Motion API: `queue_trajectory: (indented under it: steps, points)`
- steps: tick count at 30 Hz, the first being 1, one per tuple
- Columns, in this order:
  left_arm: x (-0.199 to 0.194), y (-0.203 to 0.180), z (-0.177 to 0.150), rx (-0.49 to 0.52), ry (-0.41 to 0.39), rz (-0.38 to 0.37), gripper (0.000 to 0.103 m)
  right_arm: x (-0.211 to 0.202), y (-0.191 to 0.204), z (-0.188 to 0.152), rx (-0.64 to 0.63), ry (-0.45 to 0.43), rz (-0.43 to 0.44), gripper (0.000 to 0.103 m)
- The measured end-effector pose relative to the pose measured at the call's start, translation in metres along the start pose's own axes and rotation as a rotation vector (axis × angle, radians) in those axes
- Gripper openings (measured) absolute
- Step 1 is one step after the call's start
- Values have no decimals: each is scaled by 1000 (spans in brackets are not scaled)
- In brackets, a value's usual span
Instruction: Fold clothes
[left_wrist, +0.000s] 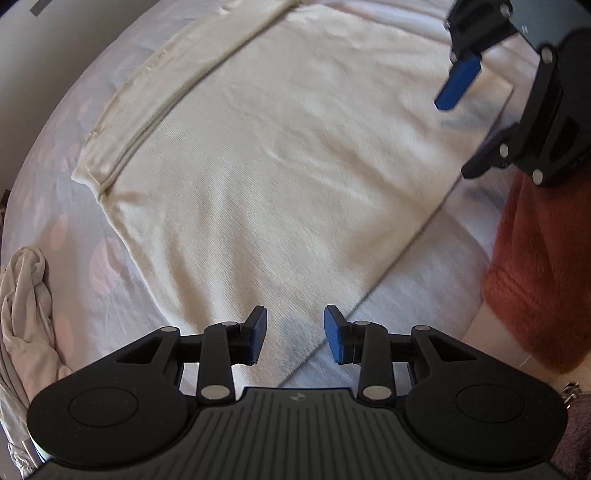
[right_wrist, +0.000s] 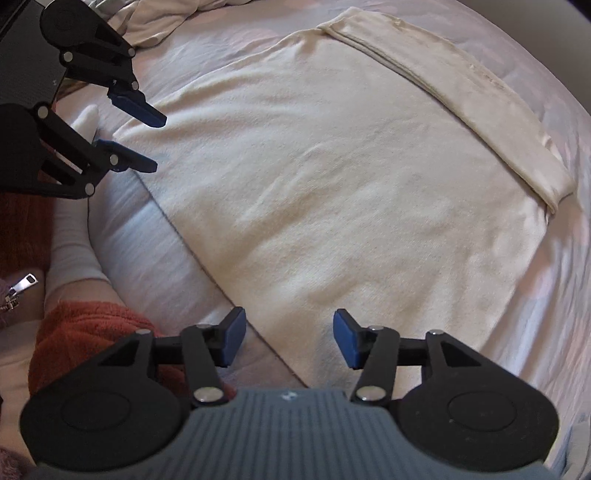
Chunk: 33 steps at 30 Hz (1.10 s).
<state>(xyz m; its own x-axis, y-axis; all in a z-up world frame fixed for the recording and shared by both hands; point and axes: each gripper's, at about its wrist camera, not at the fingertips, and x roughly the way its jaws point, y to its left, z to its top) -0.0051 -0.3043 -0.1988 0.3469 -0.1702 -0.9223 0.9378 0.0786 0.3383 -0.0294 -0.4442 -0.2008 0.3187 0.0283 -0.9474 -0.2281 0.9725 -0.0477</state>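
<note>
A cream garment (left_wrist: 258, 177) lies flat on the bed, with one long edge folded over into a narrow band (left_wrist: 155, 110). My left gripper (left_wrist: 294, 334) hovers open over the garment's near corner, nothing between its blue pads. The right gripper (left_wrist: 467, 122) shows at the upper right of the left wrist view, open above the garment's right edge. In the right wrist view the same garment (right_wrist: 332, 177) fills the middle, its folded band (right_wrist: 461, 107) at the far right. My right gripper (right_wrist: 289, 338) is open above the near edge. The left gripper (right_wrist: 157, 142) stands open at the garment's left corner.
The bed sheet (left_wrist: 59, 206) is pale with faint pink spots. A crumpled beige cloth (left_wrist: 26, 317) lies at the left. A person's rust-red fleece clothing (left_wrist: 532, 266) and white sock (right_wrist: 70, 240) sit close by the bed's edge. More rumpled fabric (right_wrist: 155, 22) lies at the far top.
</note>
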Motion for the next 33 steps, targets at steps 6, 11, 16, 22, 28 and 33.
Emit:
queue_trajectory:
  steps: [6,11,16,22,28,33]
  points:
    - [20,-20,0,122,74,72,46,13,14,3,-72,86,-4,66]
    - [32,-13,3,93,112,90,60,24,9,6,-41,145,-29,72]
    - [34,-3,2,33,113,64,58,33,14,9,-68,173,-90,73]
    - [32,17,4,-90,88,49,21,32,13,6,-78,164,-111,62]
    - [26,29,2,-177,59,93,4,21,11,-3,-64,102,-211,6]
    - [7,40,2,-253,-13,130,3,6,8,-6,-47,10,-292,5]
